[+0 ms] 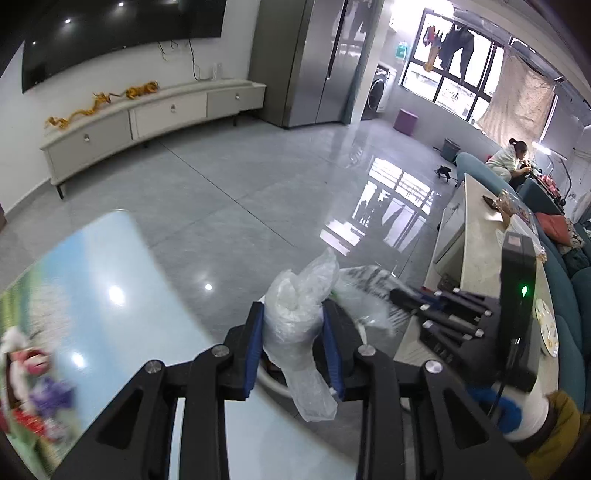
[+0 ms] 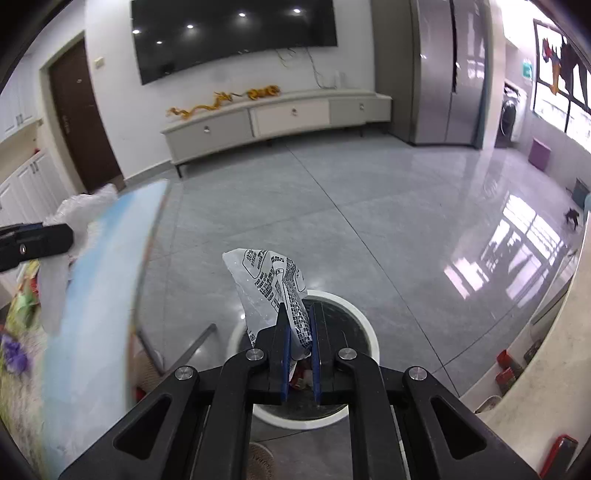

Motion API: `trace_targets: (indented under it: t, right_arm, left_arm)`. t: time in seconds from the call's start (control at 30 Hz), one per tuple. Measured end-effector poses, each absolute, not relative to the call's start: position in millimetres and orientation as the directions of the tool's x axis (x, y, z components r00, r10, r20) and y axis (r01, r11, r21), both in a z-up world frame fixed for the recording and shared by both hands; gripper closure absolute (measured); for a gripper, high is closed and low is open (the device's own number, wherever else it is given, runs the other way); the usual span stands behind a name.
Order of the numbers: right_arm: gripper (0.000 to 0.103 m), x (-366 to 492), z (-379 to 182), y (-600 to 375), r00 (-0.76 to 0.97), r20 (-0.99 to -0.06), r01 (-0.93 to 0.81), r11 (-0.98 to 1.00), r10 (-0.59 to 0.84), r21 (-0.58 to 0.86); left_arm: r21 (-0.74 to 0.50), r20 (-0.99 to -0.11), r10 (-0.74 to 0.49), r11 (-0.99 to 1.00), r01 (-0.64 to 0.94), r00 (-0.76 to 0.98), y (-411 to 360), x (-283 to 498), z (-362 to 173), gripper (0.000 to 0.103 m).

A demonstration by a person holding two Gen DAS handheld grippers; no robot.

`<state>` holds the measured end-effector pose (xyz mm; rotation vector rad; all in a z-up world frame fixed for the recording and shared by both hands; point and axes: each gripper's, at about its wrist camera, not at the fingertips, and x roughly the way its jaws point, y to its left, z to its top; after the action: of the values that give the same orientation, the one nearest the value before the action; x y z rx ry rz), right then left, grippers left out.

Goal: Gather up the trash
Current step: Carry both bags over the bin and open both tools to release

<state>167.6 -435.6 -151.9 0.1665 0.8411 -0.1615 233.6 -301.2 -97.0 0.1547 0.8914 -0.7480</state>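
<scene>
Two grippers, each clamped on one piece of trash; the left gripper (image 1: 293, 332) squeezes a crumpled clear plastic bag (image 1: 301, 321) between its blue pads, the bag standing up past the fingertips and drooping below them; the right gripper (image 2: 299, 354) pinches a clear wrapper printed with black text (image 2: 275, 291), which rises up and to the left. Both point forward and downward; the right one hangs directly above one round white-rimmed bin (image 2: 364, 328) on the floor; the left one is above a table edge (image 1: 110, 266) with a blue printed cover. Beyond lies a glossy grey tiled floor (image 2: 332, 206); one long pale cabinet (image 2: 280, 118) under one wall-mounted television (image 2: 232, 33).
</scene>
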Motion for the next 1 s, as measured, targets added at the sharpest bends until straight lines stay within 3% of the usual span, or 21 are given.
trace_targets:
  t: [0.07,0.1,0.13,0.17,0.2,0.23,0.4,0.67,1.0]
  right_arm:
    - [0.092,179,-167,-445,0.642,-0.763,0.226,0.969,-0.074,0.097]
    - [0.092,182,-172,-446,0.639,-0.766,0.231,0.968,-0.073,0.101]
    - [0.087,188,-181,-450,0.631,-0.773,0.24,0.965,-0.069,0.11]
    - [0.081,191,-187,-452,0.625,-0.778,0.243,0.963,-0.063,0.117]
    - [0.066,194,-193,-454,0.619,-0.783,0.247,0.962,-0.061,0.12]
    - [0.061,195,-198,-455,0.612,-0.788,0.252,0.961,-0.069,0.112]
    - [0.061,190,-200,-457,0.615,-0.785,0.253,0.961,-0.069,0.114]
    - [0.061,164,-157,-431,0.691,-0.721,0.203,0.97,-0.045,0.134]
    - [0.06,125,-81,-373,0.789,-0.614,0.076,0.986,0.033,0.151]
  left_arm:
    - [-0.193,-0.761,-0.531,0.734,0.651,0.372,-321,245,-110,0.07]
    - [-0.203,-0.764,-0.534,0.732,0.65,0.362,-326,250,-116,0.059]
    - [-0.22,-0.764,-0.54,0.733,0.644,0.353,-331,254,-121,0.048]
    - [-0.231,-0.761,-0.546,0.733,0.639,0.351,-332,257,-124,0.046]
    - [-0.246,-0.758,-0.554,0.731,0.636,0.345,-334,260,-127,0.046]
    - [-0.257,-0.755,-0.561,0.728,0.635,0.338,-334,260,-129,0.046]
    - [-0.24,-0.737,-0.563,0.736,0.633,0.375,-324,252,-122,0.046]
    - [-0.215,-0.713,-0.56,0.748,0.628,0.423,-293,213,-99,0.047]
    - [-0.167,-0.665,-0.508,0.816,0.554,0.548,-182,169,-56,0.046]
